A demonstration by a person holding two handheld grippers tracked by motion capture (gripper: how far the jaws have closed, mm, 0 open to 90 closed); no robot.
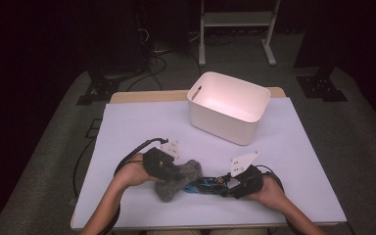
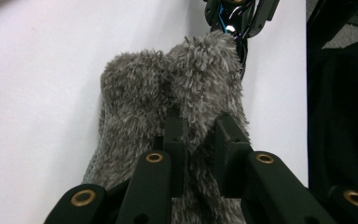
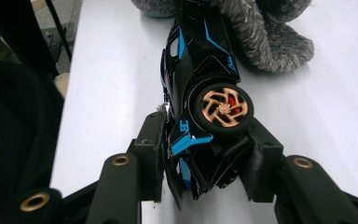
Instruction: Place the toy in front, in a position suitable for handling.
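The left hand-held gripper (image 1: 172, 172) is clamped on a grey fuzzy sock (image 1: 178, 179); in the left gripper view its two black jaws stand close together with a fold of the sock (image 2: 186, 98) pinched between the pads. The sock lies on the white counter (image 1: 127, 127), near its front edge and left of centre. The right hand-held gripper (image 1: 231, 185) grips a black toy car with blue trim (image 1: 206, 185). In the right gripper view the jaws stand partly open, with the pads pressed against both sides of the car's near end (image 3: 200, 116); a gold-spoked wheel (image 3: 223, 108) faces the camera, so the car is turned on its side. The car's far end reaches the sock (image 3: 265, 37), and part of the car is covered by the fuzzy fabric. In the high view the car lies between the two grippers, touching the right end of the sock. A white plastic bin (image 1: 227, 106) stands on the far part of the counter, well apart from the sock and the car.
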